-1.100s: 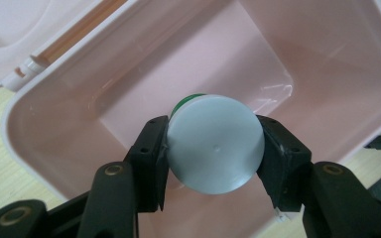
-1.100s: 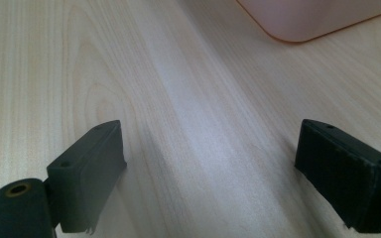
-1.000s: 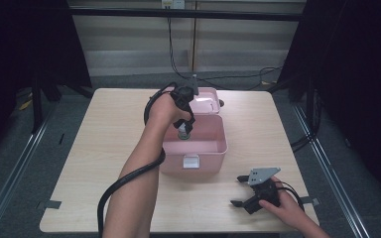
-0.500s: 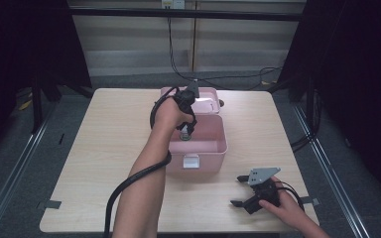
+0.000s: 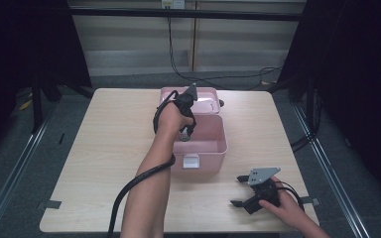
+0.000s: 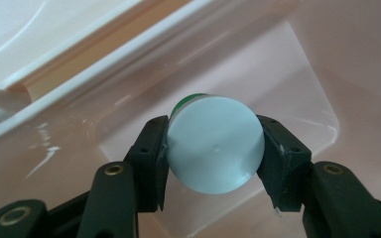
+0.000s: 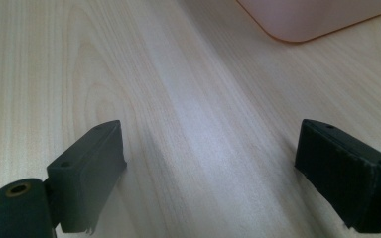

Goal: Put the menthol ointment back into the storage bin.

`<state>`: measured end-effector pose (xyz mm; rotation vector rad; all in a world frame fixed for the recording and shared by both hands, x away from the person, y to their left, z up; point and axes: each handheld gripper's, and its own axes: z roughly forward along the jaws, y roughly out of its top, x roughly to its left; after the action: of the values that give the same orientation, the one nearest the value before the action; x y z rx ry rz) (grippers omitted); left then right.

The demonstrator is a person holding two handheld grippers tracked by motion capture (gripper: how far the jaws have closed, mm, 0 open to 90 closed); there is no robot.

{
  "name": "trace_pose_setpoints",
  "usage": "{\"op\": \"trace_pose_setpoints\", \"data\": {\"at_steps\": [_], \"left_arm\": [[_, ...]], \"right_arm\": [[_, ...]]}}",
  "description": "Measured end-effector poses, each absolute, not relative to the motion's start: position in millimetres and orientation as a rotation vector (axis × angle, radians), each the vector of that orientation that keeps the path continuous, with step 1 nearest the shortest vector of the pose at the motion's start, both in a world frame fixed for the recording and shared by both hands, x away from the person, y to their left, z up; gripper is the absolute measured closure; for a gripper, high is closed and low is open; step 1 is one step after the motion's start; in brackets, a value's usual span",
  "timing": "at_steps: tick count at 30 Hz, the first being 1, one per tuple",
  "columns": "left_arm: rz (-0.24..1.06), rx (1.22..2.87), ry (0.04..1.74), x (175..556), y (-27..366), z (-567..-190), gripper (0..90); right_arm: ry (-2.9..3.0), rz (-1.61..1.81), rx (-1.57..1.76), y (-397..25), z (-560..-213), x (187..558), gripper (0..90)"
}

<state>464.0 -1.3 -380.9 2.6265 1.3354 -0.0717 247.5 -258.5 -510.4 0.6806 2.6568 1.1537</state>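
Observation:
An open pink box (image 5: 217,148) stands at the table's middle, its lid (image 5: 206,96) folded back behind it. My left gripper (image 5: 185,135) points down into the box and is shut on a small round container with a pale blue cap and a green body (image 6: 213,144), held above the box's floor (image 6: 297,79). My right gripper (image 5: 243,191) rests on the table near the front right, jaws wide open with bare wood (image 7: 203,134) between them. A corner of the pink box (image 7: 307,20) lies ahead of it.
The light wooden table (image 5: 109,148) has free room left and right of the box. The left gripper's cable (image 5: 129,193) trails along the forearm to the front edge. Dark floor and rails surround the table.
My left gripper has moved from the box's front part toward its back left and lower inside, carrying the container. The right gripper has stayed put.

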Motion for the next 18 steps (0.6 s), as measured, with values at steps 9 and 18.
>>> {"op": "trace_pose_setpoints", "data": {"at_steps": [9, 18], "left_arm": [[-0.041, 2.586, 1.420, 467, -2, -397, 50.2], [-0.021, 2.567, 1.484, 468, -2, -407, 50.1]], "right_arm": [[2.657, 1.153, 0.683, -258, -510, 247, 11.2], [2.657, 1.154, 0.682, -258, -510, 247, 11.2]]}}
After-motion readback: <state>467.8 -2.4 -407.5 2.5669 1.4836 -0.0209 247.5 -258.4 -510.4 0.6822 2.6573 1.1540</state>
